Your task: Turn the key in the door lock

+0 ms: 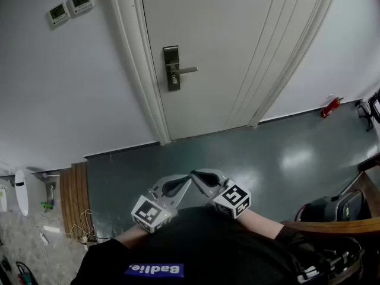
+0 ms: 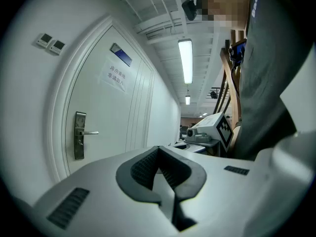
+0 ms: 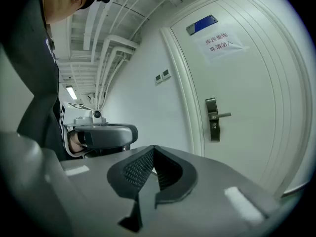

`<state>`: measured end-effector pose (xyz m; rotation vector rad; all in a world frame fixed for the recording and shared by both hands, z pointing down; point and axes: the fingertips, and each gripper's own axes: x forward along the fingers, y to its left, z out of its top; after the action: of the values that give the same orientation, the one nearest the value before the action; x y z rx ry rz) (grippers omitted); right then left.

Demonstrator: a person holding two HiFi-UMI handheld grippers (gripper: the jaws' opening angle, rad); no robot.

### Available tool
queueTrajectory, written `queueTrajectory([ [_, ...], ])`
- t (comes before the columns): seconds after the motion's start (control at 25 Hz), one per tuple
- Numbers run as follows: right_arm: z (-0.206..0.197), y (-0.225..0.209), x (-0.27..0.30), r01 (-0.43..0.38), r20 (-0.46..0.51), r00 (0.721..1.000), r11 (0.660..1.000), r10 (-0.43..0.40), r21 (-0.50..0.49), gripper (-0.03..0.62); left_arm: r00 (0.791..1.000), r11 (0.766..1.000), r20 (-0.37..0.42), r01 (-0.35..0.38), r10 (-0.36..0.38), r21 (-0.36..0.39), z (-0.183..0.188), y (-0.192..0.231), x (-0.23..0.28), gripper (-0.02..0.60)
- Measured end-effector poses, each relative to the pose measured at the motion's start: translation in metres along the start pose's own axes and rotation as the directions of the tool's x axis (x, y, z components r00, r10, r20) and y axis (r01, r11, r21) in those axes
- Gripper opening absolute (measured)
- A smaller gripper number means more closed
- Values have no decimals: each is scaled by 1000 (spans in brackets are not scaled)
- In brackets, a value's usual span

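The pale door (image 1: 219, 46) stands closed across the floor, well beyond both grippers. Its metal lock plate (image 1: 171, 68) carries a lever handle (image 1: 186, 70) pointing right. A small dark piece under the handle may be the key; it is too small to tell. The lock plate (image 2: 79, 135) (image 3: 213, 120) also shows in both gripper views. My left gripper (image 1: 186, 182) (image 2: 158, 150) and right gripper (image 1: 194, 176) (image 3: 154, 150) are held close to the person's body, tips almost meeting. Both are shut with nothing between the pads.
Two wall controllers (image 1: 71, 8) hang left of the door frame. A red object (image 1: 331, 106) lies by the right wall. A wooden chair back (image 1: 332, 224) and a dark bag (image 1: 332, 206) are at right, and a slatted wooden mat (image 1: 74, 195) with cables at left.
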<state>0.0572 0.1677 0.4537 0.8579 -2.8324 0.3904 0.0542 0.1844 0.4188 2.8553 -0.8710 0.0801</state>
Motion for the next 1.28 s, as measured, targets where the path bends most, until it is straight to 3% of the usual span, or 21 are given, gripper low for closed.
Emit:
queueTrajectory([
  [0.44, 5, -13, -2, -5, 17, 1000, 1000, 5, -2, 0, 1000, 1000, -3, -7, 7, 1, 4, 3, 12, -6],
  [0.6, 10, -18, 0, -9, 18, 1000, 999, 10, -47, 2, 1000, 1000, -6, -21, 21, 3, 6, 8, 18, -6],
  [1.08, 13, -63, -12, -16, 49, 999, 992, 22, -128, 2, 990, 990, -4, -142, 142, -4, 11, 17, 51, -6],
  [1.28, 12, -82, 2, -1, 34, 999, 991, 6, -137, 2, 986, 986, 7, -169, 169, -11, 10, 38, 54, -6],
])
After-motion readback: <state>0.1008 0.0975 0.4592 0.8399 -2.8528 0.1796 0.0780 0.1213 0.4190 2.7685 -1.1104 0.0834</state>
